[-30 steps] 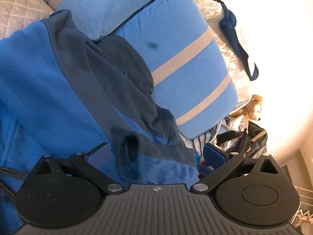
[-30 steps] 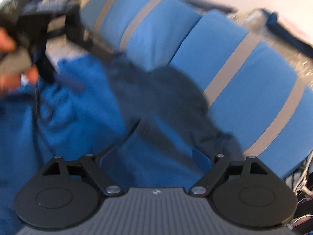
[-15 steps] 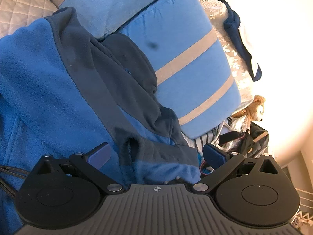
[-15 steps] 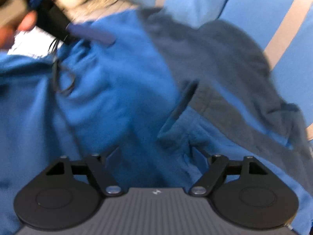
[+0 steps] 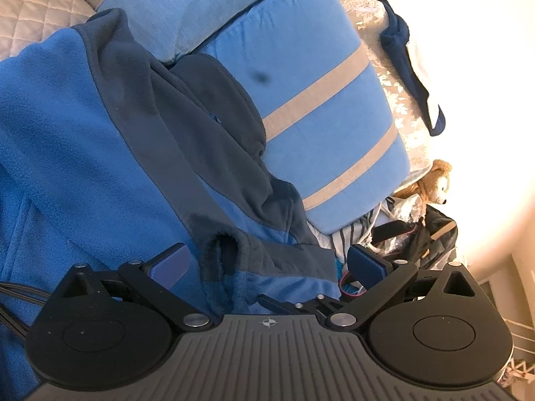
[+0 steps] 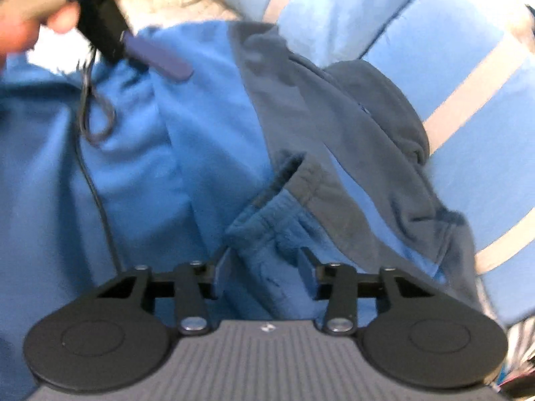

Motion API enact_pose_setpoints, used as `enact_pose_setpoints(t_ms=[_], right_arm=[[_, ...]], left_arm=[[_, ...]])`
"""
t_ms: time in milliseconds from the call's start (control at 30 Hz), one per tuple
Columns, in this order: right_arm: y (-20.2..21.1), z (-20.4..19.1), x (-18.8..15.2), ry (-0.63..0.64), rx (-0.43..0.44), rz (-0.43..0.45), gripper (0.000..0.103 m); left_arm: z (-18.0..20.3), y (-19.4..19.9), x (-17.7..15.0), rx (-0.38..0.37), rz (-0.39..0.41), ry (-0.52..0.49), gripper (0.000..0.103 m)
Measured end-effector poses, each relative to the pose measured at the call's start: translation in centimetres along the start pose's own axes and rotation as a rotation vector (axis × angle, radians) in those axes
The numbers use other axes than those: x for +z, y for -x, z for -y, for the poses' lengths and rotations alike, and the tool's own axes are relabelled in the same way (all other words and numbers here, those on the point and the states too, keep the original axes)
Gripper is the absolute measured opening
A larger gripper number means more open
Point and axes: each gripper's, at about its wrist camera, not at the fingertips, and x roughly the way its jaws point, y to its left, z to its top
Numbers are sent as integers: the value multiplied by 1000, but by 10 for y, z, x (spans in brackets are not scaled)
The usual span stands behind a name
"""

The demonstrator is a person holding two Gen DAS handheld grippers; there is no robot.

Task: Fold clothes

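A blue fleece jacket (image 5: 83, 140) with dark grey shoulder panels and hood (image 5: 214, 100) lies spread on a bed; it also fills the right wrist view (image 6: 140, 167). My left gripper (image 5: 267, 260) is open above the jacket's sleeve cuff (image 5: 220, 250). My right gripper (image 6: 264, 267) has its jaws partly closed around the bunched blue sleeve cuff (image 6: 267, 227), fabric between the fingers. The left gripper shows blurred in the right wrist view (image 6: 110, 33) at the upper left, held by a hand.
Two blue pillows with grey stripes (image 5: 327, 107) lie against the jacket's hood. A quilted beige bedspread (image 5: 30, 16) is at the upper left. A teddy bear (image 5: 431, 183) and a dark bag (image 5: 421, 234) sit past the bed's edge at right.
My right gripper swung down onto the jacket and its jaws narrowed around the sleeve cuff. My left gripper shifted slightly and stayed open.
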Motion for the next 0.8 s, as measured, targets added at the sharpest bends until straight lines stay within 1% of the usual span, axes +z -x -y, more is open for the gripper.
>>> enact_pose_setpoints(t_ms=[167,200,233,267,400,467,567,667,800], right_arm=[[-10,-11,4,78,-96,-18,57],[-12,-14,4,97,-120,-22,49],[-14,-17,5,105,-152,-36,15],[-16,-18,6,93,-190,-56,12],[-4,-19,16,-6,-293,-3,11],[5,-19,22,-48,-357,36,11],[12,-15,28,-137,-429,95,11],[12,-12,25,-221,-473,153,11],[11,-11,22,-244,-517,197,11]], left_arm=[[0,0,0,0,1,2,103],[0,0,0,-1,0,1,103],[0,-1,0,-2,-3,0,103],[-1,-1,0,-2,-4,1,103],[-3,1,0,-21,2,17,103],[-3,1,0,-32,3,22,103],[-3,1,0,-36,0,26,102],[-6,-3,0,-45,-22,45,102],[-10,-9,0,-75,-59,78,102]])
